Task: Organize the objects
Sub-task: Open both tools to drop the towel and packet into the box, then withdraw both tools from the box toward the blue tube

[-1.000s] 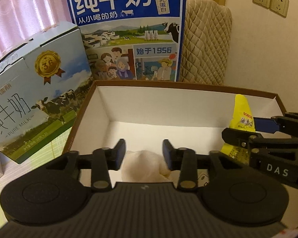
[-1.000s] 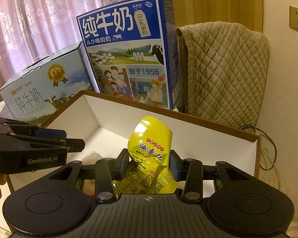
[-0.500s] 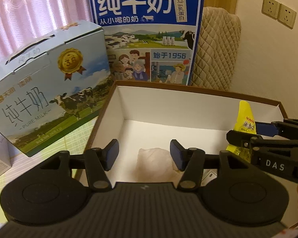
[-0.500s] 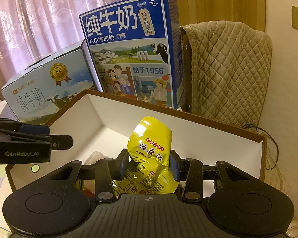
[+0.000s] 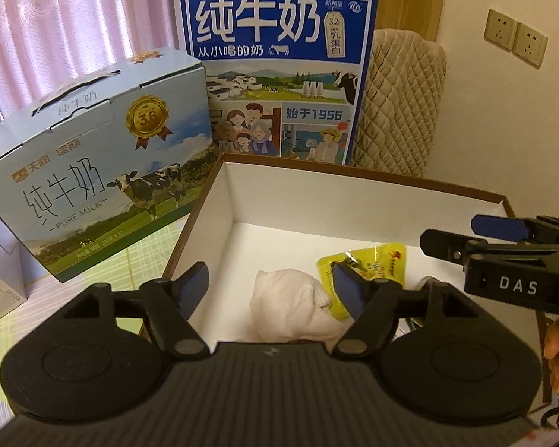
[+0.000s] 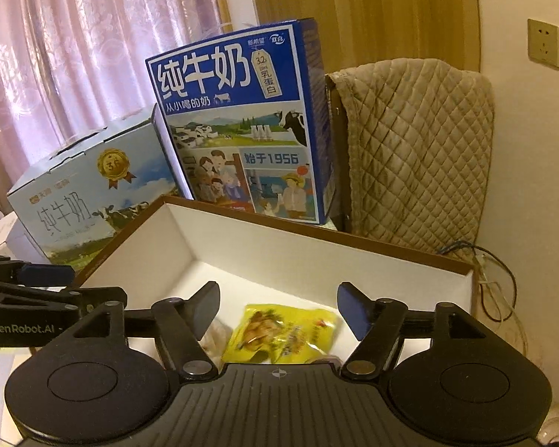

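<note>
- Left wrist view: yellow snack packet (image 5: 369, 266) lying flat on the white floor of the open box (image 5: 302, 193), touching or just beside the white wrapped bundle (image 5: 290, 305) at its left.
- Right wrist view: same packet (image 6: 283, 335) flat on the box floor (image 6: 316, 257), below and between the spread fingers, free of both pads.
- Pale bundle (image 6: 214, 339) only partly seen behind the left finger; possibly touching the packet, hard to tell.
- Right gripper (image 6: 277, 307) spread wide, jaws just opened further, nothing pinched.
- Left gripper (image 5: 270, 285) likewise spread over the bundle, jaws just opened further, pads clear of it.
- Right gripper (image 5: 503, 240) entering from the right side over the box, part of a hand (image 5: 557, 354) beneath it.
- Beyond the box: pale blue milk carton (image 5: 93, 164) at left, tall blue milk carton (image 5: 279, 74) upright behind, quilted beige cover (image 5: 398, 100) at right.
- Further back: pink curtain (image 5: 56, 18), wall sockets (image 5: 516, 37).
</note>
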